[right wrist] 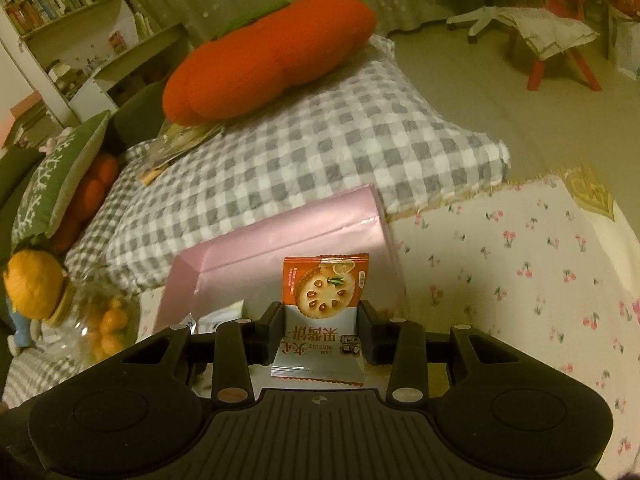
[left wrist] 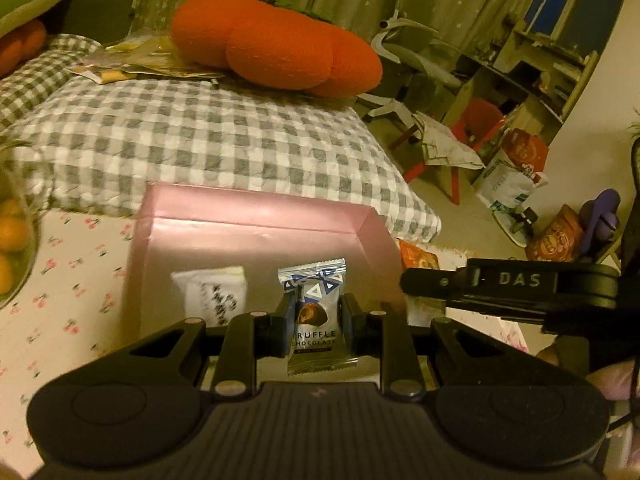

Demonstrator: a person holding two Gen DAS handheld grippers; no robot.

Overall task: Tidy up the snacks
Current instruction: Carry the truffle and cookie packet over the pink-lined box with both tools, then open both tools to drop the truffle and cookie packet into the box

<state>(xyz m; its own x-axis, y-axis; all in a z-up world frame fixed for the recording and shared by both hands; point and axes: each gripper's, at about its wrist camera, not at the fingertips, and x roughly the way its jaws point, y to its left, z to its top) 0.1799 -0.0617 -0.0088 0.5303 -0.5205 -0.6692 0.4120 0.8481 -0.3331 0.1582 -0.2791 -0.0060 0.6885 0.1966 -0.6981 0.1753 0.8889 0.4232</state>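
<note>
My left gripper (left wrist: pixel 314 320) is shut on a blue and silver truffle chocolate packet (left wrist: pixel 314 312) and holds it over the open pink box (left wrist: pixel 256 216). A white snack packet (left wrist: pixel 212 294) lies inside the box to the left. My right gripper (right wrist: pixel 323 322) is shut on an orange jam biscuit packet (right wrist: pixel 324 304) above the pink box's (right wrist: pixel 288 236) near right part. The right gripper's black body (left wrist: pixel 512 284) shows at the right of the left wrist view. A white packet (right wrist: pixel 220 316) shows in the box left of the right gripper's fingers.
The box sits on a cherry-print cloth (right wrist: pixel 520 264). A grey checked cushion (left wrist: pixel 208 140) with an orange pumpkin plush (left wrist: pixel 276 44) lies behind it. A glass bowl of oranges (right wrist: pixel 100 320) stands at the left. Snack bags (left wrist: pixel 556 236) and a red stool (left wrist: pixel 472 128) are on the floor.
</note>
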